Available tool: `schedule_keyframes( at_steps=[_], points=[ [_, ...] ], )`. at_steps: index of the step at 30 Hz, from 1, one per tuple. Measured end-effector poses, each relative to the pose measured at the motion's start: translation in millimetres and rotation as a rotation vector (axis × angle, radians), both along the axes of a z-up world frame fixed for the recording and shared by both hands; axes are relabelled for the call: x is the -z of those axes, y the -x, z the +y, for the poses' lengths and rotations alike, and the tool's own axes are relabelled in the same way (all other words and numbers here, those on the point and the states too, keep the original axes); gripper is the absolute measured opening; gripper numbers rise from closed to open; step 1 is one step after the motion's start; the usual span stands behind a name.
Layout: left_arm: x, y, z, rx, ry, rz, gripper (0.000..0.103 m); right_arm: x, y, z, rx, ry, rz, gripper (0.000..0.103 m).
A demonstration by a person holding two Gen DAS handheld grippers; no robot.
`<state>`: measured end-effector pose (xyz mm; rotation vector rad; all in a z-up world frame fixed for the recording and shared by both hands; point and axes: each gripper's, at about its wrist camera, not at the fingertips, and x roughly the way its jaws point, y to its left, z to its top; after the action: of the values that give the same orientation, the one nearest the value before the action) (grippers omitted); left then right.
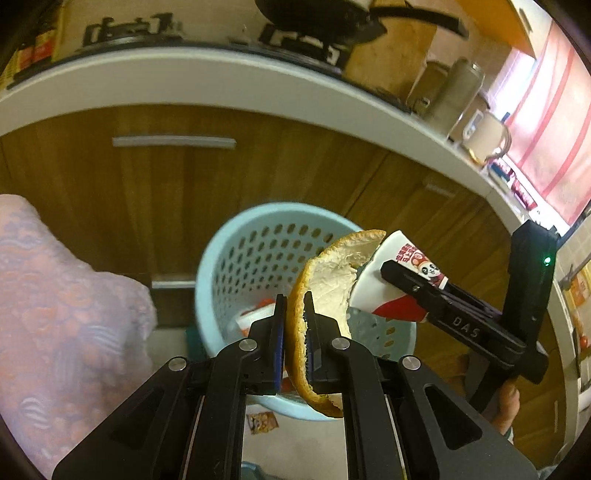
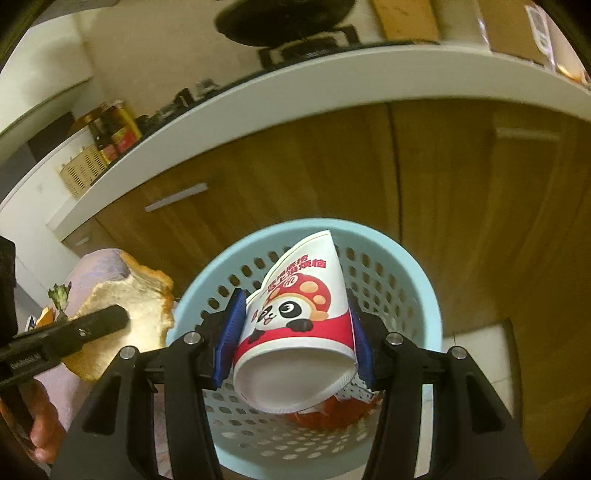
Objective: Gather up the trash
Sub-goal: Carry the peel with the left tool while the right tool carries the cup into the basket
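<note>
Kitchen setting: wooden cabinet doors [image 1: 184, 192] under a white countertop edge [image 1: 221, 70], stove and dark pan [image 1: 325, 14] up top, sauce bottles [image 2: 114, 133] off to one side. Down on the floor against the cabinets, a pale blue perforated basket [image 2: 413, 266], already holding red and white scraps at the bottom.

Left gripper [image 1: 295, 332]: jaws nearly closed, pinching a curved piece of orange peel [image 1: 325, 280] (white pith facing the camera, rind edge running between the blue pads). Held above the basket's near rim in the left wrist view; in the right wrist view, off to the left of the basket, beside a lavender patterned cloth [image 1: 55, 295].

Right gripper [image 2: 295, 332]: jaws about half apart, clamped on a crumpled paper cup [image 2: 295, 332] printed with a cartoon panda and red lettering, base toward the camera, mouth pointing away. Cup hanging directly over the basket opening.

Small snack wrapper [image 1: 262, 422] lying on the floor just beside the basket.
</note>
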<state>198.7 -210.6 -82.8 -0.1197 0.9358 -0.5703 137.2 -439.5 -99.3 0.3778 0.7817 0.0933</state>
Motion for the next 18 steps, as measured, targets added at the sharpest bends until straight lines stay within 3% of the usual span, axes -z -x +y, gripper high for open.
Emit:
schedule_keyframes(
  at_steps=[5,8,11,18],
  points=[
    [11.7,-7.2,-16.7,0.022,-0.021,0.027,0.009,4.6,-0.8,-8.9,0.013,-0.012,0.031,0.05],
    [16.1,-9.6,-22.9,0.031,-0.032,0.029,0.029,8.5,-3.8,-12.9,0.028,-0.041,0.055,0.05],
    [12.6,-4.2,-22.8,0.03,-0.053,-0.004,0.042,10.4,0.2,-18.6,0.031,-0.082,0.066,0.052],
    [-6.6,7.8,2.1,-0.019,-0.007,-0.043,0.042,-2.7,4.3,-8.4,-0.008,-0.087,0.037,0.052]
  ],
)
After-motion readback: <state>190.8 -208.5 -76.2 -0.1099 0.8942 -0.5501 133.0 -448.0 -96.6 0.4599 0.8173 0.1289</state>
